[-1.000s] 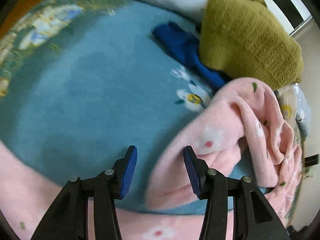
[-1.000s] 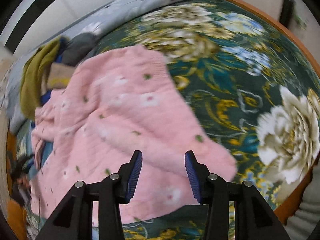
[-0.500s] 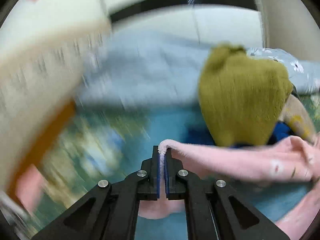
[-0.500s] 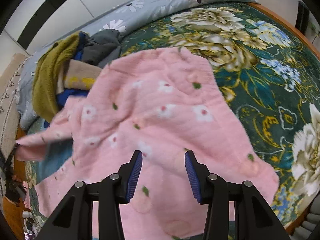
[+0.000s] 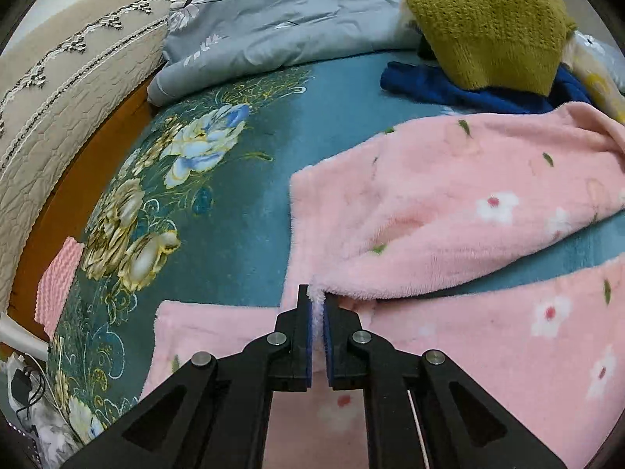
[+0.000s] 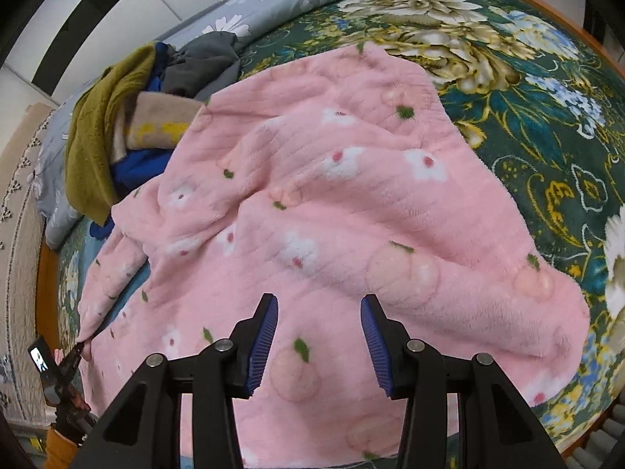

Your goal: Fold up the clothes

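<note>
A pink fleece garment with white flowers (image 6: 332,211) lies spread on the floral bedspread (image 6: 547,125). In the left wrist view its sleeve (image 5: 449,211) runs from the right down to my left gripper (image 5: 317,305), which is shut on the sleeve's cuff low over the bed. My right gripper (image 6: 318,336) is open and empty, hovering above the garment's near part. The left gripper also shows small at the far left of the right wrist view (image 6: 74,355), holding the sleeve end.
A pile of other clothes lies at the bed's head: an olive knit (image 5: 488,27), a blue garment (image 5: 449,86), grey and tan pieces (image 6: 203,58). A grey floral pillow (image 5: 273,19) and a beige quilted headboard (image 5: 58,90) lie behind. The bed's orange edge (image 5: 78,179) runs along the left.
My left gripper closed on the pink sleeve's cuff, lifted it, and now holds it pulled out to the left, low over the bed. The garment lies flatter. My right gripper stays open.
</note>
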Demonstrator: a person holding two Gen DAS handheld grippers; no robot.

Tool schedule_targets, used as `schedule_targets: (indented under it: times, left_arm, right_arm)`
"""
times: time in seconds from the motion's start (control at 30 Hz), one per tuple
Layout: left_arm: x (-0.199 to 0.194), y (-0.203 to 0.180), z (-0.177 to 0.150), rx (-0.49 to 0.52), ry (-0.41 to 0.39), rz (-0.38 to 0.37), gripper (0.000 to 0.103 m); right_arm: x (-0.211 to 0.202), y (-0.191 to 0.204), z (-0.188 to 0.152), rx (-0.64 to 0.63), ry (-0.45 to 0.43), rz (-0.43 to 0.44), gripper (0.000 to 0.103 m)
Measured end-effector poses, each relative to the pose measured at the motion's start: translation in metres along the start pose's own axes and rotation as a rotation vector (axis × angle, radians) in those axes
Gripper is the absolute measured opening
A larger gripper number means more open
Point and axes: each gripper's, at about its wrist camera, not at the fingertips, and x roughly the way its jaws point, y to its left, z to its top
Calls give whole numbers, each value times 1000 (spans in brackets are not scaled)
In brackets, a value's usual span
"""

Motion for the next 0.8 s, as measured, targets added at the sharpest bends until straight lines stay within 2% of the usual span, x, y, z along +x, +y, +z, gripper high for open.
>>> schedule_targets:
  times: [0.1,0.27,0.33,0.4,0.47,0.5,0.63,0.73,0.8]
  left_arm:
    - [3,5,-1,-11,30,-44,7]
    - [6,-8,-14,58,63,-33,7]
    - [3,-8,-15,26,80,-49,7]
    - [-2,0,-14,-35,101,-115,10]
    - [-10,13,-13,-100,120,-190,24]
    - [-15,20,-14,-123,120,-209,25]
    - [-35,52,-12,-193,119,-191,25]
    - [-40,79,10,-360,88,-277,25]
    - [-31,89,35,-520,91,-394,28]
  right_arm:
    - [4,2,3,-7,3,-1,48]
    - [16,5,6,-12,28,-4,48]
    - [18,5,7,-15,33,-3,48]
    - [18,6,8,-21,35,-4,48]
    - [16,5,10,-26,29,-7,48]
    - [15,4,12,-26,24,-9,48]
    - [11,2,28,-24,0,-18,48]
    - [9,4,46,-10,-18,-18,48]
    - [8,9,62,22,-35,-1,48]
